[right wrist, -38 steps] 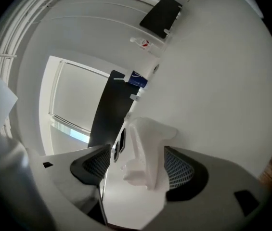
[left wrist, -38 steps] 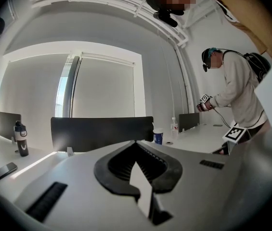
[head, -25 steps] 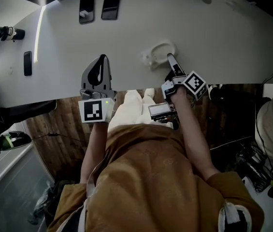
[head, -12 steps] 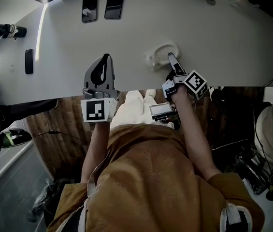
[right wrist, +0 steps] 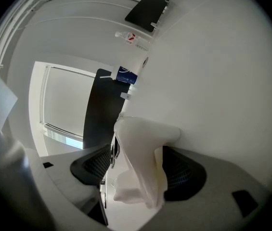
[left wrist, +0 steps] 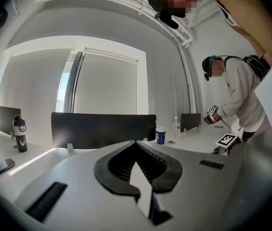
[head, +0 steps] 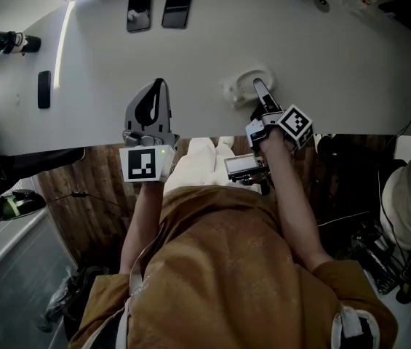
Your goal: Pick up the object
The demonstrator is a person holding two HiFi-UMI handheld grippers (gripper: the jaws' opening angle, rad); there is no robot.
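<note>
White moulded plastic object [right wrist: 143, 153] pinched between fingers [right wrist: 181, 170] of right gripper [head: 258, 97] on white desk [head: 190, 64]; left gripper [left wrist: 138, 170] fingers closed together, empty.

Ochre short-sleeved top [head: 220, 267], cream trousers [head: 204, 162]; left gripper [head: 158, 86], right gripper [head: 258, 86] grey, black ribbed jaws, black-white marker cubes [head: 145, 164].
</note>
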